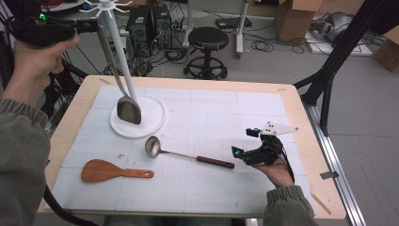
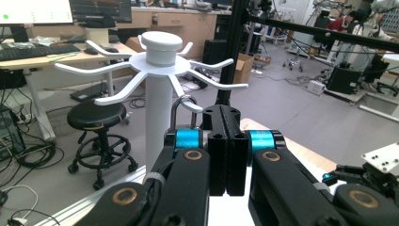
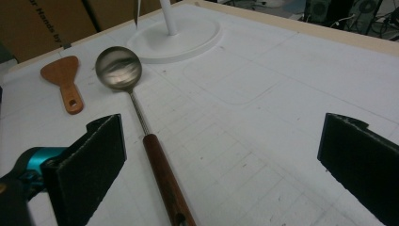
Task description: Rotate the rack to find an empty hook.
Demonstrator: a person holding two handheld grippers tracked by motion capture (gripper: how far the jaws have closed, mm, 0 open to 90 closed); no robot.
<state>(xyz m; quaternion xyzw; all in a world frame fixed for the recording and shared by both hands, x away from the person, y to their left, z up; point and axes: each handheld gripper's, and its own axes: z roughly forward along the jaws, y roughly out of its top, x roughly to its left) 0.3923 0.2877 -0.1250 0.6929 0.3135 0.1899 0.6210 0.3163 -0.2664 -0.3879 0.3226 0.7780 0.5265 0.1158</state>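
The left tool (image 2: 227,141) is clamped on the handle of a metal spatula (image 1: 128,109), raised beside the white rack (image 2: 160,66); its hanging loop seems to touch a hook, though the view is tight. The right tool (image 3: 221,155) rests wide open on the desk (image 1: 226,84), beside the ladle (image 1: 188,154).

Even, soft overhead light, faint shadows, slightly soft low-resolution frames

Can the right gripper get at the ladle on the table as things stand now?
Probably yes. The right gripper has its jaws wide apart just beyond the end of the ladle handle, and nothing lies between them; the wooden spatula is well aside.
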